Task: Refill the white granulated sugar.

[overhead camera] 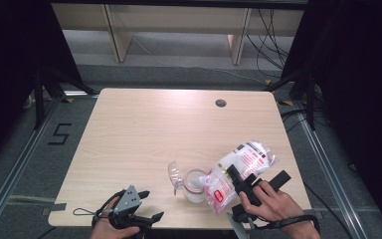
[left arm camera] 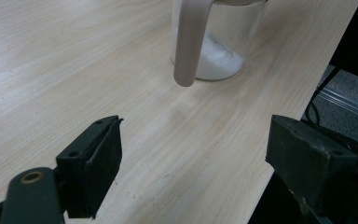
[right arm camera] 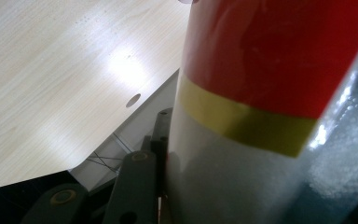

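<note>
The bag of white granules (overhead camera: 238, 169), clamped in the right tool (overhead camera: 242, 185), tilts over the glass jar (overhead camera: 195, 185) for pouring; the left tool (overhead camera: 129, 211) gapes wide, empty.

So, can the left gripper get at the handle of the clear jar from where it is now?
Probably yes. The left gripper has its jaws open, and bare table lies between them and the jar, whose handle faces it.
</note>
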The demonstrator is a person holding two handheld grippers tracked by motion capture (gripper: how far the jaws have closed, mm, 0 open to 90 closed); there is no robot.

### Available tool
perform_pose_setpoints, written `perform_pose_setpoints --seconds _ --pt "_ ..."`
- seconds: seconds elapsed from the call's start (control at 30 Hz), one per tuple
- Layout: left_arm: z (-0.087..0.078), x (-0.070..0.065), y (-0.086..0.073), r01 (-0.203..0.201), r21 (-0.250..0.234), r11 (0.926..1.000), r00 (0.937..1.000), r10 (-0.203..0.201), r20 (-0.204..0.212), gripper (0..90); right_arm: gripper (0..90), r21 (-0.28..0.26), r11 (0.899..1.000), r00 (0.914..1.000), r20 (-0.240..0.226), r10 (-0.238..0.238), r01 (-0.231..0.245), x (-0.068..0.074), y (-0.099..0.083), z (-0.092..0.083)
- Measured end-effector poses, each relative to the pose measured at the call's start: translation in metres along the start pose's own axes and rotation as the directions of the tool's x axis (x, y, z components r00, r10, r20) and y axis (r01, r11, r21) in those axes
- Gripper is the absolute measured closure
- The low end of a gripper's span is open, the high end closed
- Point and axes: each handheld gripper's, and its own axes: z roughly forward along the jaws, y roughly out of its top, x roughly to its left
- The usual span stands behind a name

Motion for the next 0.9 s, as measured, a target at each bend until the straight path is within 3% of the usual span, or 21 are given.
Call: perform_pose_setpoints --seconds 0.67,0.9 --pt "-0.0001 0.0003 -0.0001 0.0 0.001 1.0 1.0 0.0 0.0 18.0 69.9 -0.015 1.0 0.9997 0.005 -0.024 0.024 -0.002 0.001 0.0003" --pt "0.0002 0.0001 -0.0002 -0.001 0.002 1.0 1.0 0.001 -0.001 18.0 71.1 -0.009 1.0 1.0 0.001 0.0 0.0 -0.0016 -0.0002 -0.0001"
